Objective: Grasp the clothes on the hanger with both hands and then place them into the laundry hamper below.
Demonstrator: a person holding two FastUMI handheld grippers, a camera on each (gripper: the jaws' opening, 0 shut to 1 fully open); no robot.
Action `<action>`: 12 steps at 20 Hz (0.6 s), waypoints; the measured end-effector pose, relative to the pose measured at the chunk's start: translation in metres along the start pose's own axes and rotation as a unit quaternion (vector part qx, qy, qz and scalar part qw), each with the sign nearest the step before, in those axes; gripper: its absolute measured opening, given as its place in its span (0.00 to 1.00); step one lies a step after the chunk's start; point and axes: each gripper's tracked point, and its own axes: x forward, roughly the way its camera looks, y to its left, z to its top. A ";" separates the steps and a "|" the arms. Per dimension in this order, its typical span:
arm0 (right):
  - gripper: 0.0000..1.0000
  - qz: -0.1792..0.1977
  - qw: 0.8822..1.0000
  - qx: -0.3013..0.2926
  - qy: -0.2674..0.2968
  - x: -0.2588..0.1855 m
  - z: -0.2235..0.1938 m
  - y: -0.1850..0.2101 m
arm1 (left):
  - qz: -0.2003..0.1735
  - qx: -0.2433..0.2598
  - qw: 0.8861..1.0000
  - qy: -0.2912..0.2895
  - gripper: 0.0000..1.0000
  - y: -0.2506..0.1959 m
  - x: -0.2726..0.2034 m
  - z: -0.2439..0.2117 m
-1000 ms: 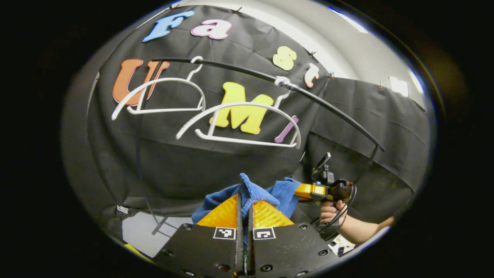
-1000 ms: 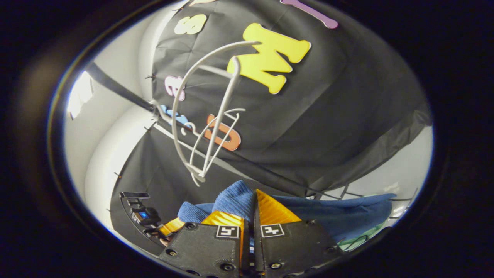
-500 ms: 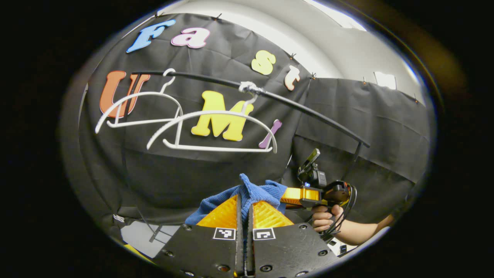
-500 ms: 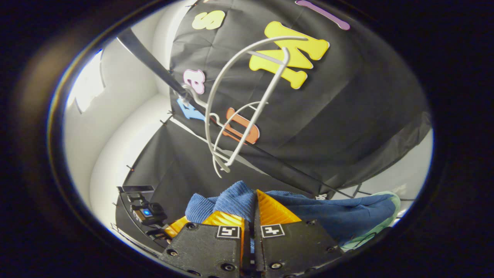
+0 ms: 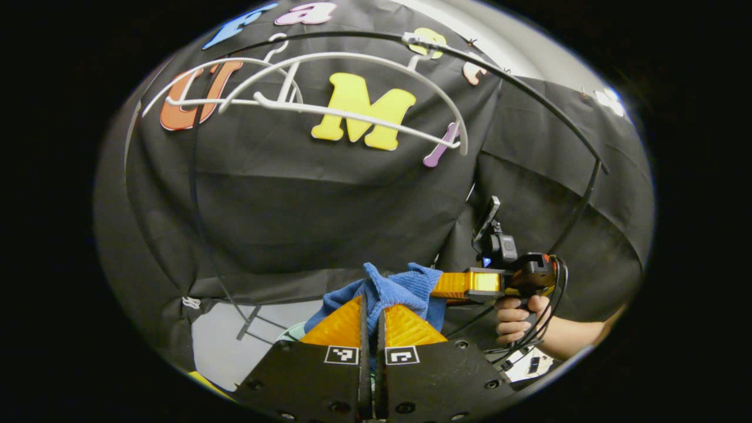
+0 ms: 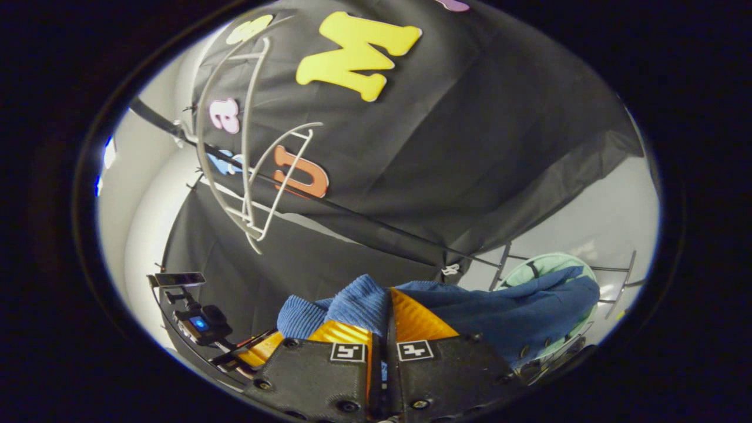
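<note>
A: Where is the blue knitted garment (image 5: 392, 286)?
B: Below the white plastic hangers (image 5: 352, 111), above the green laundry hamper (image 6: 543, 265).
A: And the tongs?
B: Left tongs (image 5: 371, 311) and right tongs (image 6: 385, 311) each clamped on it.

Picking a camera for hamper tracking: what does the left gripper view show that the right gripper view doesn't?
Left gripper view adds: a hand holding the right gripper, seen from the side with its fingers pinching the blue garment.
Right gripper view adds: the green hamper, with the garment's long end hanging in front of it.
Shared: the garment clamped in each view's own fingers, the left gripper included, and the two bare white hangers on the black rail.
</note>
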 end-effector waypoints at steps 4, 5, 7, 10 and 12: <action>0.07 -0.042 0.998 0.047 0.011 0.016 -0.014 -0.049 | 0.026 -0.007 0.999 0.042 0.03 0.014 0.024 -0.038; 0.07 -0.056 0.997 0.056 0.013 0.018 -0.018 -0.063 | 0.035 -0.006 0.998 0.053 0.03 0.018 0.028 -0.047; 0.07 -0.086 0.994 0.069 0.022 0.028 -0.029 -0.087 | 0.052 -0.006 0.996 0.076 0.02 0.026 0.037 -0.063; 0.07 -0.153 0.985 0.062 0.043 0.041 -0.046 -0.132 | 0.071 -0.016 0.991 0.110 0.02 0.035 0.044 -0.091; 0.07 -0.218 0.973 0.044 0.054 0.044 -0.052 -0.162 | 0.089 -0.025 0.986 0.137 0.02 0.039 0.048 -0.109</action>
